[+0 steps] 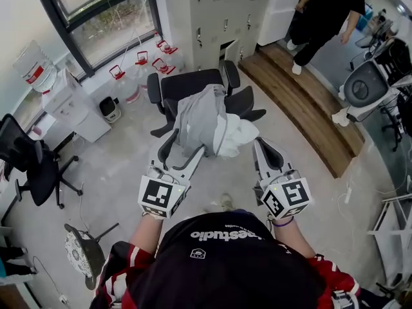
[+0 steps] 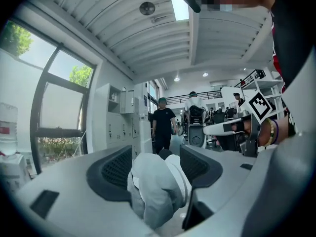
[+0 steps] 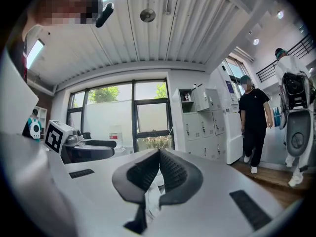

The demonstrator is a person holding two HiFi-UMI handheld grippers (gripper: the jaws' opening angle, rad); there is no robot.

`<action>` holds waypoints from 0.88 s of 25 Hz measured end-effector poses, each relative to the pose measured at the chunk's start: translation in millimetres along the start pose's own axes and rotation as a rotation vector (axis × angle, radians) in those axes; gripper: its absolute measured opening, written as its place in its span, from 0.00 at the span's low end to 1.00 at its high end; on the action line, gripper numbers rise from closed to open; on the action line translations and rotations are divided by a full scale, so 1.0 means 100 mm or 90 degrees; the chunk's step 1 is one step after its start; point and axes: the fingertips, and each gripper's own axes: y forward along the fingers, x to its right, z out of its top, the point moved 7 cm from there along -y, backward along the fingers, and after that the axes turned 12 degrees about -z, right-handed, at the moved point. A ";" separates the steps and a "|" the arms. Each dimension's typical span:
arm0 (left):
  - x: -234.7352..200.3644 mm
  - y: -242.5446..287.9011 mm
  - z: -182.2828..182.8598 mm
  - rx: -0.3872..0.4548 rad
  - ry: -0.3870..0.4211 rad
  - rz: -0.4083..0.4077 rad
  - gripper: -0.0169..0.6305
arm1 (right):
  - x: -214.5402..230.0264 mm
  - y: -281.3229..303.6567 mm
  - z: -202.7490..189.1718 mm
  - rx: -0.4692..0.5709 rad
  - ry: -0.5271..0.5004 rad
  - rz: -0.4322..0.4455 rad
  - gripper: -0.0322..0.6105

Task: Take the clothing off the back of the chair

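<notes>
Sagging clothing point(image 1: 207, 122) — grey, white, rumpled

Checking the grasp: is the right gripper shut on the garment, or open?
Shut on the garment: in its own view the right gripper has its jaw tips together, with white fabric pinched between them.

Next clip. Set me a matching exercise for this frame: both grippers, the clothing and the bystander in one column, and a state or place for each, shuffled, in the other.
Column one
1. left gripper
2. right gripper
3. clothing
4. person in black

Column two
A. draped over the back of the chair
B. jaws closed on a fold of the clothing
C. on the wooden step by the lockers
D. jaws apart, clothing between them

Pairs: 1-D, 2-B, 3-A, 4-C
</notes>
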 end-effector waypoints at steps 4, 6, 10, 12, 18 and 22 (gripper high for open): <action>-0.04 0.22 0.00 -0.034 0.035 -0.010 0.51 | 0.08 0.15 0.00 0.000 0.001 0.015 0.07; -0.05 0.33 -0.03 -0.061 0.049 -0.019 0.52 | 0.11 0.22 -0.01 -0.002 0.003 0.022 0.07; -0.13 0.59 -0.09 -0.105 0.055 -0.026 0.53 | 0.20 0.38 0.02 -0.006 0.000 0.033 0.07; -0.19 0.72 -0.13 -0.127 0.048 -0.033 0.53 | 0.25 0.46 0.03 -0.009 0.001 0.033 0.07; -0.21 1.06 -0.42 -0.224 0.070 -0.046 0.53 | 0.38 0.56 -0.07 -0.018 0.008 0.038 0.07; -0.20 1.27 -0.55 -0.283 0.100 -0.063 0.53 | 0.48 0.60 -0.13 -0.020 0.013 0.038 0.07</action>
